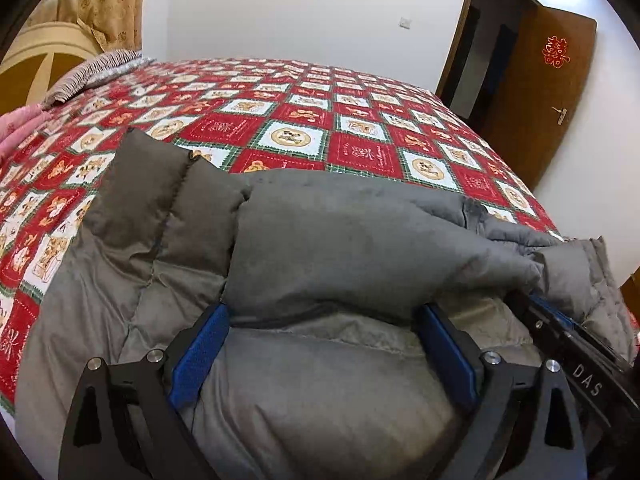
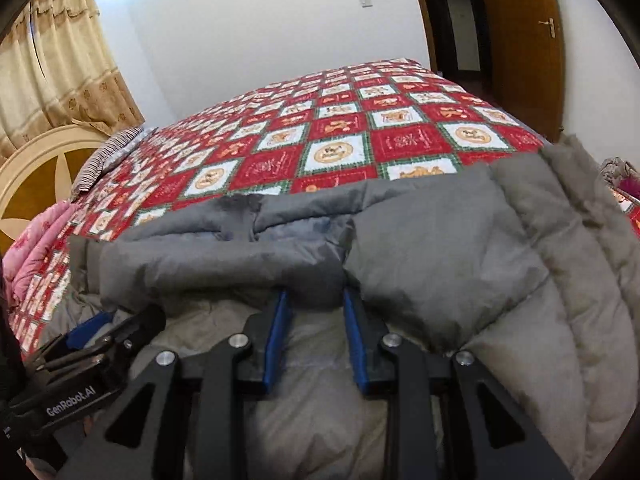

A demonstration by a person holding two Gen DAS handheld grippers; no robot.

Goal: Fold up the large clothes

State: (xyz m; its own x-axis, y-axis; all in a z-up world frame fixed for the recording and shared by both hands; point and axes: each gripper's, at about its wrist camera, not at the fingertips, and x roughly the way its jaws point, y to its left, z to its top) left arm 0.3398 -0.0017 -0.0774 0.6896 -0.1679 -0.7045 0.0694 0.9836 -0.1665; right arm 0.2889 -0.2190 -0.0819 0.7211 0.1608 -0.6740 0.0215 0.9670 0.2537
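A grey padded coat lies on the bed; right tongs pinch a sleeve fold, left tongs gape open. The slick bulk may slip free.

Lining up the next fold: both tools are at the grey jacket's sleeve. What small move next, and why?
Probably close the left tool: its pads straddle the sleeve wide open, while the right tool seems to pinch it. Then both can carry it.
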